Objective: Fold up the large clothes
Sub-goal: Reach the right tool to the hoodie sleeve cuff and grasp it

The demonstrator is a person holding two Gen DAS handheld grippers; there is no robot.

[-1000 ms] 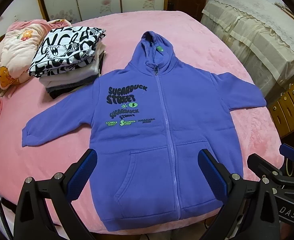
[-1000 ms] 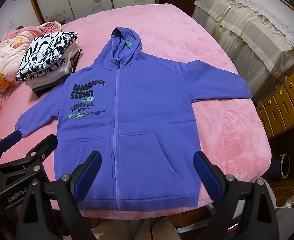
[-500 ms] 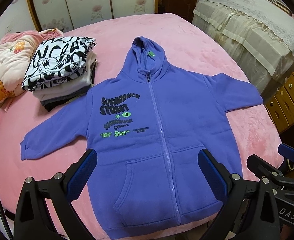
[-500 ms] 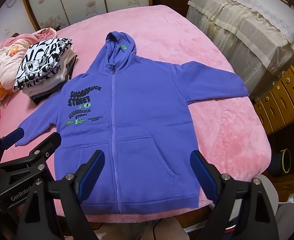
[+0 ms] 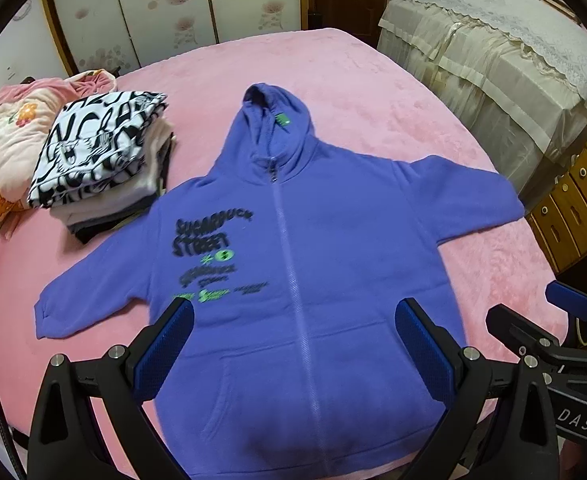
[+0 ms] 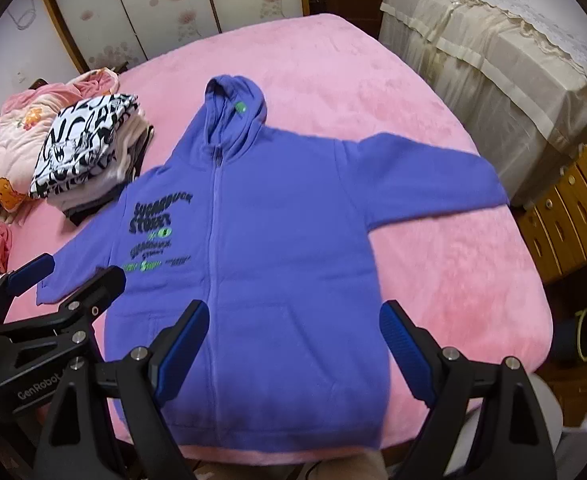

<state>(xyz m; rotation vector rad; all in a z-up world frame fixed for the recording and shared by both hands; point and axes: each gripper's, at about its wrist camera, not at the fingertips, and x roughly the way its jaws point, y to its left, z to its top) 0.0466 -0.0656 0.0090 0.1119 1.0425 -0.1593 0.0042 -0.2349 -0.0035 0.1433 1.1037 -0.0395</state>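
Left wrist view: fleecy purple hoodie [image 5: 333,264] flat on plush pink blanket [image 5: 373,92]

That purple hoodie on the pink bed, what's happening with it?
A person is about to fold it. The purple hoodie lies flat and zipped on the pink bed, sleeves spread out. The left gripper and right gripper both hang open above its lower half, holding nothing. No fold has been made yet. Beside it sits a stack of folded clothes.

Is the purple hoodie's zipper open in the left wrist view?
No, the purple hoodie lies flat with its zipper closed up to the collar.
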